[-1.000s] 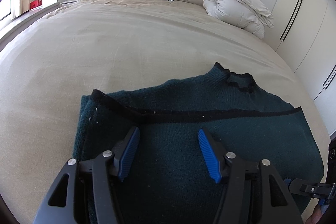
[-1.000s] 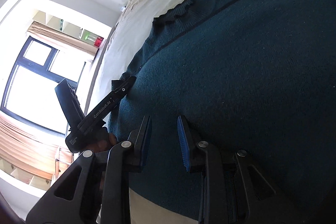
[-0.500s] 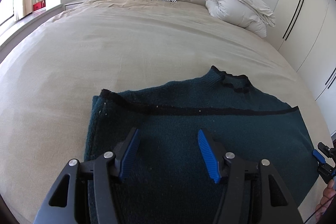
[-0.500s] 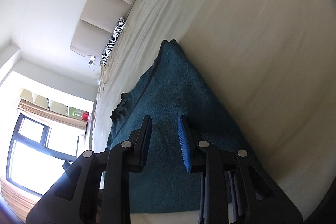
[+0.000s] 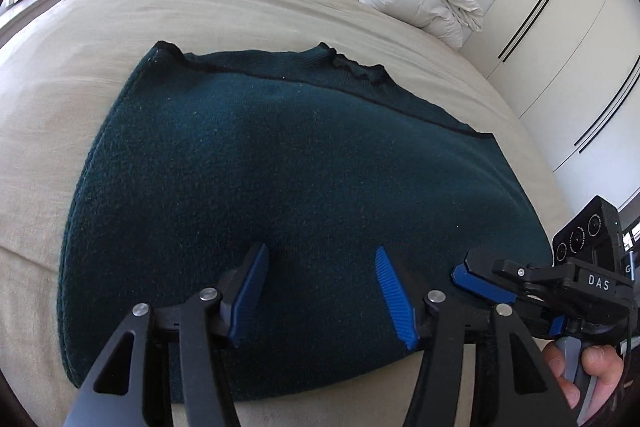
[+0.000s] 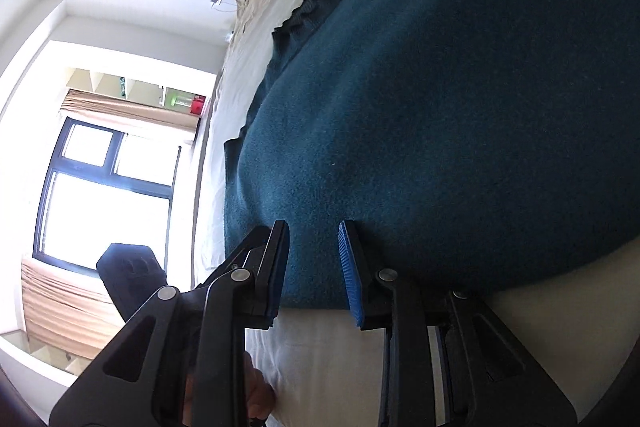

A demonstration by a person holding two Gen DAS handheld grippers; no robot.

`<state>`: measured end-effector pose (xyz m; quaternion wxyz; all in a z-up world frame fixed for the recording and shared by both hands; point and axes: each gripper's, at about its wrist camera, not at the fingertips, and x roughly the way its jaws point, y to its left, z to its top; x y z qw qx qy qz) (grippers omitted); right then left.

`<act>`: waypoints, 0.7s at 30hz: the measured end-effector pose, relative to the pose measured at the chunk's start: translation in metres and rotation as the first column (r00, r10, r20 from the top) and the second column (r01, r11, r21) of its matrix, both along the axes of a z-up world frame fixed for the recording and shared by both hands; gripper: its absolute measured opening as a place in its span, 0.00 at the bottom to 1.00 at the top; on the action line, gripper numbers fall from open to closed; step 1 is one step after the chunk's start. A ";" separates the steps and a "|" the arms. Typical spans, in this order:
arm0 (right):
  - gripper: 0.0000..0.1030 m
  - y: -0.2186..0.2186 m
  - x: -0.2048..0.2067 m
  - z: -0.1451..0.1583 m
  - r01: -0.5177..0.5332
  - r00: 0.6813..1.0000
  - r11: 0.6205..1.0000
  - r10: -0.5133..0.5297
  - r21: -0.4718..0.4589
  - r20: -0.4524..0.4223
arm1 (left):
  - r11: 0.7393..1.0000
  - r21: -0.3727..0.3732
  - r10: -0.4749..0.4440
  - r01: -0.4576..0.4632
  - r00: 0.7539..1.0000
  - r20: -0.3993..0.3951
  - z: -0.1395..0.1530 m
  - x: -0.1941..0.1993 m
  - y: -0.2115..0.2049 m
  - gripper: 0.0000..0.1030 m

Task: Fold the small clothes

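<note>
So, your left gripper [image 5: 320,291] hangs wide open and empty over the near edge of the sweater [image 5: 280,187], which lies on the bed [image 5: 240,15] already folded into a block, collar at the far side. Your right gripper [image 6: 314,267], partly open, straddles that same near hem. Another fold probably remains. Half a second ago the right gripper sat out at the sweater's corner; both are closer now.

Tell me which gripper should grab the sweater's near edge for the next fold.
Probably the right gripper: its open jaws sit right at the sweater's near hem by the corner. The left gripper, also open, hangs over the garment's middle, further from an edge.
</note>
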<state>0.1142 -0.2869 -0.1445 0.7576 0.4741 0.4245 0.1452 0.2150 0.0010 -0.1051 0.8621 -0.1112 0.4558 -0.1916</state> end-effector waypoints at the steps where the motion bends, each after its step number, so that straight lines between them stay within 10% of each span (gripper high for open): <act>1: 0.24 -0.010 -0.006 -0.005 0.018 1.000 0.999 -0.019 0.033 0.012 | 1.000 0.006 -0.002 0.002 1.000 0.002 0.000 -0.002 0.003 0.58; 14: 0.24 -0.143 -0.107 0.009 0.456 0.890 0.890 -0.456 -0.002 0.020 | 0.997 -0.030 0.065 -0.066 0.998 -0.022 0.002 -0.036 0.052 0.56; 21: 0.26 -0.036 -0.054 0.034 0.151 0.986 0.988 -0.153 0.038 0.068 | 0.988 -0.130 0.082 -0.083 0.997 -0.012 0.011 -0.047 0.043 0.60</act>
